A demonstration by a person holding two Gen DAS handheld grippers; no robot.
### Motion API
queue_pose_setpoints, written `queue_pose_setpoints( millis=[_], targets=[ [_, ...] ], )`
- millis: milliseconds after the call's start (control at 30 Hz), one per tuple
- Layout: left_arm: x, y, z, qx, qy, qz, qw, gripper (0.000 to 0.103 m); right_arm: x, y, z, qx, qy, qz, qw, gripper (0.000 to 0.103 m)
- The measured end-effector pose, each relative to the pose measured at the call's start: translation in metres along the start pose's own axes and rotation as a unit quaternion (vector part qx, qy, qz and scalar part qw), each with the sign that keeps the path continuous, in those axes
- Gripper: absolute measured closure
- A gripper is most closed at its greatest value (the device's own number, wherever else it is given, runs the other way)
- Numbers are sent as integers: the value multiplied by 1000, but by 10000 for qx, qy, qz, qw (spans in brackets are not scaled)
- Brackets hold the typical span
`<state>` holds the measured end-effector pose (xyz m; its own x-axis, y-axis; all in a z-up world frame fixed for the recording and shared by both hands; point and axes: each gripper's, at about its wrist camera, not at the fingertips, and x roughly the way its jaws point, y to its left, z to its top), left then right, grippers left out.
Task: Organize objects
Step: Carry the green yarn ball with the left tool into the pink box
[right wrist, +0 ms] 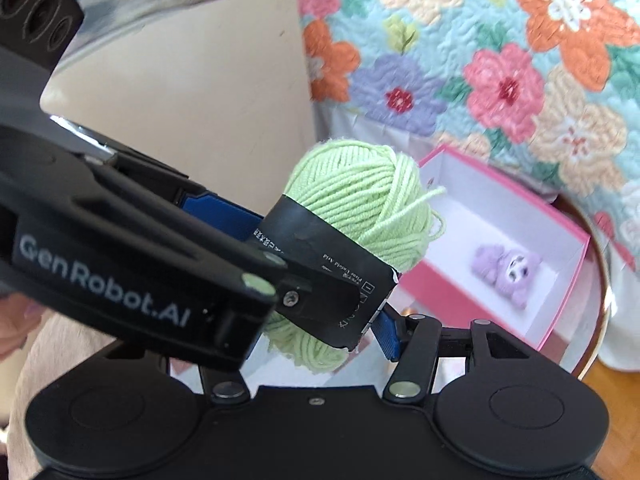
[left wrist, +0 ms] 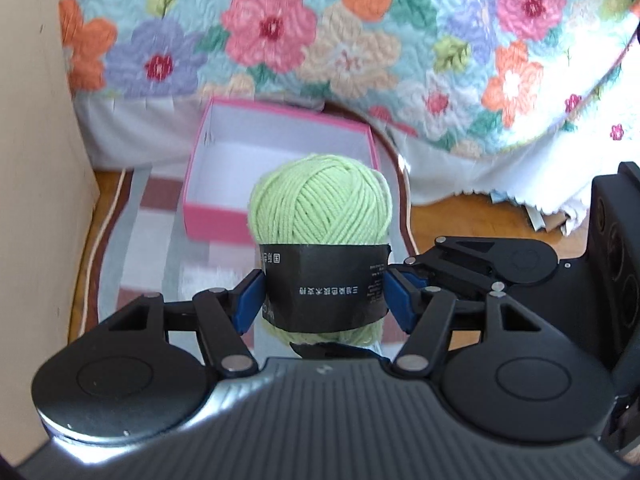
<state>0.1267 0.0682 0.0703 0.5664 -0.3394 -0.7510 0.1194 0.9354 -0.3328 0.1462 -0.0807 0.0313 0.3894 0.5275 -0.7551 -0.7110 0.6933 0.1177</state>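
A light green ball of yarn (left wrist: 322, 200) with a black paper label (left wrist: 326, 288) is held in the air. My left gripper (left wrist: 325, 300) is shut on the label, its blue pads (left wrist: 250, 304) pressing both sides. The yarn (right wrist: 360, 196) also shows in the right wrist view, with the left gripper's body across the left of that view. My right gripper (right wrist: 320, 344) is just below the yarn; its right blue pad (right wrist: 388, 332) is beside the label and its left finger is hidden. An open pink box (left wrist: 224, 224) sits beyond; in the right wrist view the box (right wrist: 564, 308) holds a small purple plush toy (right wrist: 506, 272).
The box rests on a round wooden table (left wrist: 86, 276) with a striped mat (left wrist: 148, 248). A floral quilt (left wrist: 340, 40) hangs behind it. A beige board (left wrist: 36, 120) stands at the left. The right gripper's black body (left wrist: 612, 248) is at the right.
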Motion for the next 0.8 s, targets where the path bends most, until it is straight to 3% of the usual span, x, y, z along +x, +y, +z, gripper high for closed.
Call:
queue_pose_setpoints(
  millis=[267,500,800],
  targets=[
    [57,14,65,-176,-145,52,9997,37,47,-53,44,99,-236,-320,9992,41],
    [146,39,113,-653,-24,166,9977,37,109,-126,68,707,-125,-89,9974,41],
    [270,77,123,-1068,502,104,9930,39,203,-208,47,1934,333,196,9803,41]
  ],
)
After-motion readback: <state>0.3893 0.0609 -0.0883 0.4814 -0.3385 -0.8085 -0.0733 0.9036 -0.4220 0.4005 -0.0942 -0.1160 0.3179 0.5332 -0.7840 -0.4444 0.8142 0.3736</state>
